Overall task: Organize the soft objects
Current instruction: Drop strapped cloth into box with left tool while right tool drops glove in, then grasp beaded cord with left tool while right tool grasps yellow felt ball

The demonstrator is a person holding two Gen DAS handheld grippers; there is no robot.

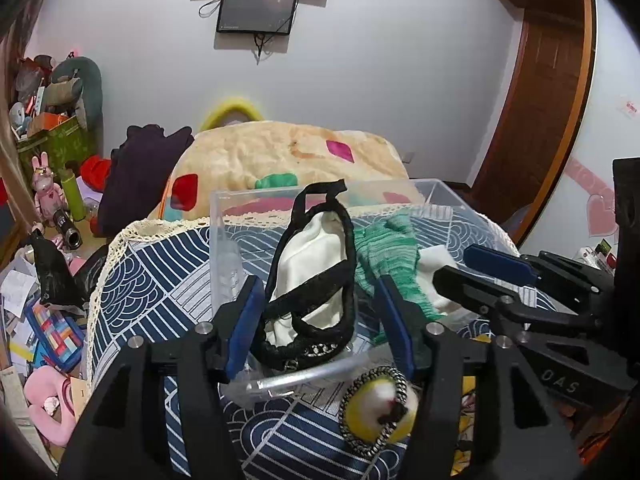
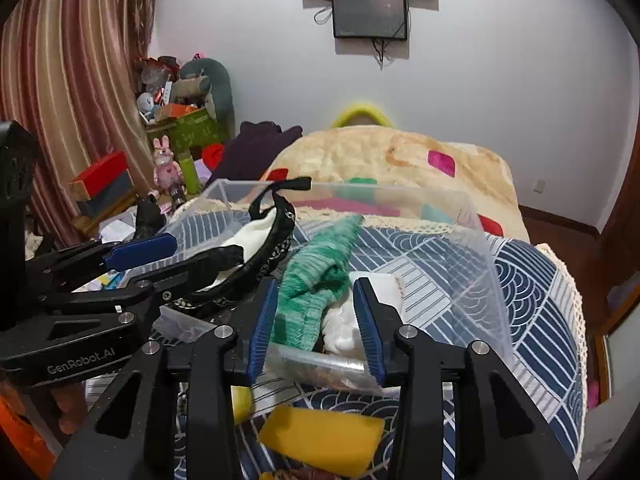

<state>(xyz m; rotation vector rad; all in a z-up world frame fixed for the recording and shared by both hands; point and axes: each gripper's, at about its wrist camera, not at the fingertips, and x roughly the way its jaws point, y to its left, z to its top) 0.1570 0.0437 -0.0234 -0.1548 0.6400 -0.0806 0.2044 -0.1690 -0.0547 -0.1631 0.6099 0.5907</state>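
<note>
Nearest, a yellow sponge (image 2: 320, 438) and a round yellow pad (image 1: 378, 408) lie on the cloth, outside the clear bin (image 2: 476, 240). Both the left gripper (image 1: 318, 316) and the right gripper (image 2: 316, 322) stand apart, empty. Further, the black-trimmed white bag (image 1: 310, 264) and the green knit (image 2: 316, 280) are in the bin. I judge it best to lower slowly onto the sponge and close at its middle.

A home bedroom: blanket (image 1: 288, 152) beneath a wall-mounted screen (image 1: 257, 9), striped curtain (image 2: 68, 80) and plush toys (image 2: 200, 84) left of the blanket.
</note>
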